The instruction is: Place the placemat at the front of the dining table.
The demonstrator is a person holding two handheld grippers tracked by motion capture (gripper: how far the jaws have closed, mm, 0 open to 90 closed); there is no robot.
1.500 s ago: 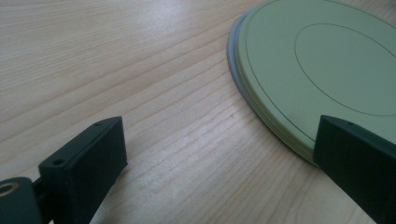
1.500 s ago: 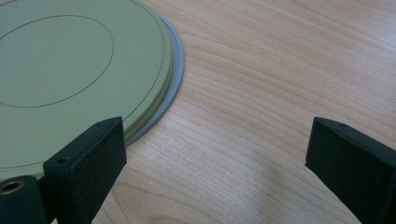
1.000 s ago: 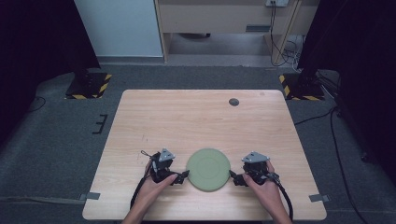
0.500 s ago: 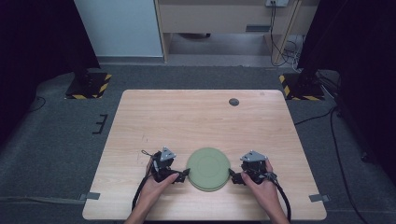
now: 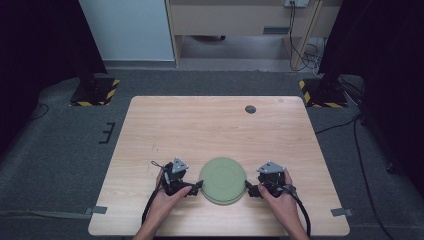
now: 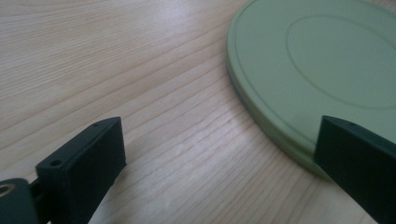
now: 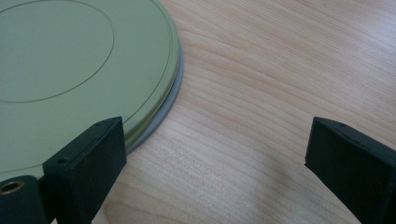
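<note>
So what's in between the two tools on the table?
The round green plate lies flat on the wooden table, right between the left tool and the right tool. The high view shows it best. Both tools are open beside its rim.

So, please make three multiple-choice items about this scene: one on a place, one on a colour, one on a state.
1. Where is the disc on the table?
A. far edge
B. near edge, between the claws
C. left corner

2. What colour is the disc?
A. red
B. green
C. black

3. In what state is the left claw?
A. open
B. shut on the disc
C. shut on nothing

Answers:
1 B: the high view shows it between the left claw and the right claw.
2 B: its top is pale green.
3 A: its jaws stand wide apart.
</note>
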